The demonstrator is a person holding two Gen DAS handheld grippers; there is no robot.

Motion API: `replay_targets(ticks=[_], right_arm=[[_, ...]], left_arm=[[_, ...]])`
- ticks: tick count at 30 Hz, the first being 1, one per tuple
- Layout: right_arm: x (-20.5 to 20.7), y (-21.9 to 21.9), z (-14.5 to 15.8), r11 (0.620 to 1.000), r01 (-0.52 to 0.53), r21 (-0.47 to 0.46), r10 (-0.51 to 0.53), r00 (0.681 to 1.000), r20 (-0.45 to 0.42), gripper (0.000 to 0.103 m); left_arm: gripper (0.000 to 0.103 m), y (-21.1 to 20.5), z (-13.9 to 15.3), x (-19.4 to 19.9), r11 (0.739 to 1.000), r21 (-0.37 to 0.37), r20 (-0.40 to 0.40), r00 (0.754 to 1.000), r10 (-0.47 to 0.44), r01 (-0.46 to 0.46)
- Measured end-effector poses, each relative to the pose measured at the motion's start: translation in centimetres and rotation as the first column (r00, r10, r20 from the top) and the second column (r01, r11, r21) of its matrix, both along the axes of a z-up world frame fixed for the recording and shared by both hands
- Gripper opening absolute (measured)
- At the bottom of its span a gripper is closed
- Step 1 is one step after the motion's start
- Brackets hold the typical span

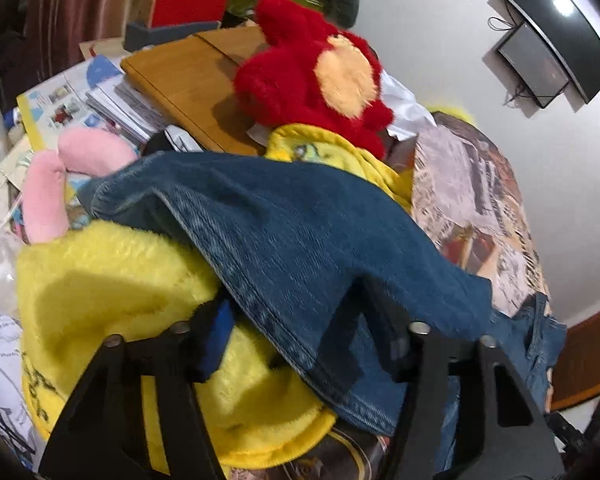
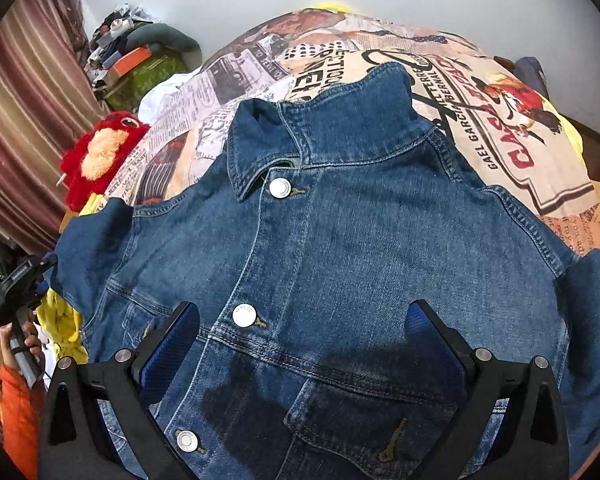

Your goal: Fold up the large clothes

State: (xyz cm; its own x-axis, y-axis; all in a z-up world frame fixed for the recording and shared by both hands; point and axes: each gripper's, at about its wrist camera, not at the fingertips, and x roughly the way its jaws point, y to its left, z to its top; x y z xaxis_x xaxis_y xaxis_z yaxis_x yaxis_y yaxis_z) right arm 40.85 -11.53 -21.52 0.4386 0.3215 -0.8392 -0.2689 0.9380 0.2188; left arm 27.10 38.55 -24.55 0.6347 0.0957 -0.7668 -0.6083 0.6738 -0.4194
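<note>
Spread over a bed, a newspaper-and-poster printed bedspread (image 2: pixel 480 128) carries the blue denim jacket (image 2: pixel 340 248), which lies front up and buttoned, collar away from the right wrist camera, filling most of that view.

Nearest in the right wrist view, the right gripper (image 2: pixel 302 320) hangs just above the jacket's lower front with its jaws wide apart and nothing between them; one blue-lined finger stands left of the button placket, the other right of it above a chest pocket flap, and their shadow falls on the denim below. At the far left edge of that view a hand (image 2: pixel 18 342) with an orange sleeve (image 2: pixel 18 416) grips the handle of the left gripper at the jacket's sleeve side.

From the left wrist view, the left gripper (image 1: pixel 300 344) has its jaws about half way in, with a seamed edge of the denim sleeve between them. Its left blue pad (image 1: pixel 216 340) shows clear of the cloth beside a fluffy yellow plush blanket (image 1: pixel 112 292), while the right finger is covered by the denim, so whether the pads press the cloth cannot be told.

Farther back lie a pink plush toy (image 1: pixel 60 176), a red plush toy with an orange patch (image 1: pixel 312 80) and a brown wooden board (image 1: pixel 188 76). Beyond these hang striped maroon curtains (image 2: pixel 28 92) and a white wall.
</note>
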Motion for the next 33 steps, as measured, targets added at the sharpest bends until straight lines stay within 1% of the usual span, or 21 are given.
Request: replay_targets(ticks=[2, 4, 6, 8, 10, 12, 14, 15, 17, 18, 21, 24, 25, 27, 30, 33], right_arm=[[-0.1, -0.1, 0.3, 1.000, 0.003, 0.002, -0.003, 1.000, 0.002, 0.103], [-0.2, -0.3, 0.6, 1.000, 0.006, 0.007, -0.006, 1.000, 0.003, 0.103], [-0.6, -0.5, 1.3, 1.000, 0.009, 0.019, -0.009, 1.000, 0.010, 0.103], [-1.2, -1.0, 2.1, 0.999, 0.014, 0.034, -0.014, 1.000, 0.027, 0.103], [-1.6, -1.4, 2.9, 0.999, 0.018, 0.041, -0.020, 0.999, 0.043, 0.103], [-2.1, -1.8, 3.7, 0.999, 0.017, 0.044, -0.019, 0.998, 0.058, 0.103], [-2.7, -2.2, 4.6, 0.999, 0.014, 0.040, -0.017, 0.997, 0.080, 0.103], [-2.9, -2.4, 5.0, 0.999, 0.012, 0.038, -0.016, 0.996, 0.088, 0.103], [-3.5, -2.9, 5.7, 0.999, 0.010, 0.033, -0.013, 0.995, 0.103, 0.103], [-3.7, -3.1, 6.0, 0.999, 0.009, 0.031, -0.013, 0.994, 0.108, 0.103], [-4.5, -4.2, 6.7, 0.999, 0.016, 0.028, -0.019, 0.993, 0.120, 0.103], [-5.3, -5.3, 7.2, 0.999, 0.027, 0.029, -0.031, 0.991, 0.127, 0.103], [-5.4, -5.7, 7.3, 0.999, 0.030, 0.029, -0.033, 0.991, 0.128, 0.103], [-5.9, -6.4, 7.5, 0.999, 0.038, 0.027, -0.041, 0.991, 0.131, 0.103], [-6.6, -7.3, 7.6, 0.999, 0.049, 0.022, -0.052, 0.990, 0.129, 0.103], [-7.1, -7.9, 7.5, 0.998, 0.058, 0.015, -0.060, 0.991, 0.122, 0.103]], left_arm=[[0.028, -0.3, 0.9, 0.3, 0.998, 0.060, -0.035, 0.999, 0.008, -0.006], [0.013, -0.8, 2.2, 0.5, 0.989, 0.145, -0.063, 0.998, 0.011, -0.002], [0.011, -1.7, 4.2, 0.6, 0.972, 0.237, -0.066, 0.998, 0.015, 0.001], [0.010, -3.0, 6.8, 0.7, 0.950, 0.313, -0.034, 0.999, -0.012, 0.022], [0.009, -4.6, 9.1, 1.1, 0.927, 0.371, -0.010, 0.998, -0.055, 0.055], [0.008, -6.4, 11.0, 1.8, 0.909, 0.405, 0.011, 0.993, -0.114, 0.099], [0.007, -8.8, 13.0, 2.4, 0.887, 0.435, 0.039, 0.981, -0.189, 0.154], [0.007, -10.3, 13.7, 2.7, 0.872, 0.455, 0.046, 0.973, -0.227, 0.182], [0.007, -13.7, 15.0, 3.6, 0.832, 0.497, 0.049, 0.950, -0.310, 0.246], [0.007, -15.1, 15.3, 4.0, 0.820, 0.503, 0.049, 0.938, -0.344, 0.274], [0.007, -19.7, 15.1, 5.4, 0.780, 0.487, 0.036, 0.884, -0.467, 0.392], [0.007, -23.9, 13.6, 6.7, 0.736, 0.460, 0.004, 0.828, -0.561, 0.497], [0.007, -25.3, 12.7, 7.0, 0.725, 0.435, -0.007, 0.807, -0.591, 0.535], [0.007, -27.7, 10.6, 7.7, 0.705, 0.360, -0.023, 0.761, -0.648, 0.611], [0.007, -31.2, 7.2, 7.9, 0.670, 0.256, -0.057, 0.703, -0.709, 0.696], [0.007, -33.8, 4.4, 7.9, 0.642, 0.172, -0.097, 0.661, -0.744, 0.747]])
